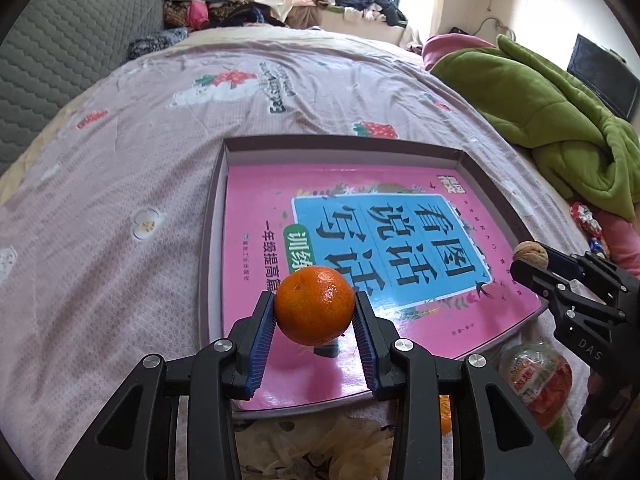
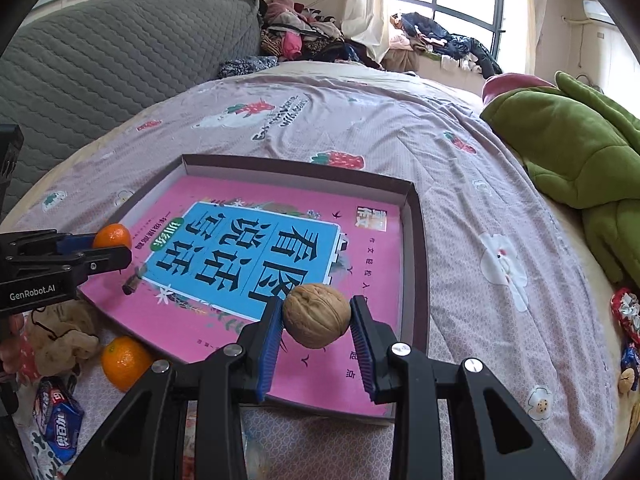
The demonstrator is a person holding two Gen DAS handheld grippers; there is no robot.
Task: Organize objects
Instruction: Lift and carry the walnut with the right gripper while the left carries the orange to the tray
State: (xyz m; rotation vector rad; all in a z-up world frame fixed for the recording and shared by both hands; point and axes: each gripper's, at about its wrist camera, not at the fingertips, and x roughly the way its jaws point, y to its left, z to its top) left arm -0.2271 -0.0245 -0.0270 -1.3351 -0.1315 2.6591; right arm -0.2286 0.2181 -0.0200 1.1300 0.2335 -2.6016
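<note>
My left gripper [image 1: 315, 308] is shut on an orange tangerine [image 1: 315, 304], held above the near edge of a pink book [image 1: 360, 240] that lies in a shallow brown box lid [image 1: 248, 148] on the bed. My right gripper [image 2: 317, 316] is shut on a brown walnut [image 2: 317, 314] over the book's [image 2: 256, 248] near right part. In the left wrist view the right gripper [image 1: 528, 258] with the walnut [image 1: 530, 254] shows at the right. In the right wrist view the left gripper [image 2: 114, 246] with the tangerine [image 2: 112, 237] shows at the left. The tangerine's shadow falls on the book.
A second tangerine [image 2: 125, 362] lies on the bedspread near the lid's [image 2: 418, 264] front corner. A blue snack packet [image 2: 60, 420], a crumpled beige cloth [image 2: 64, 332] and a clear wrapped snack [image 1: 538, 376] lie near the front. A green blanket [image 1: 552, 120] is heaped at the right.
</note>
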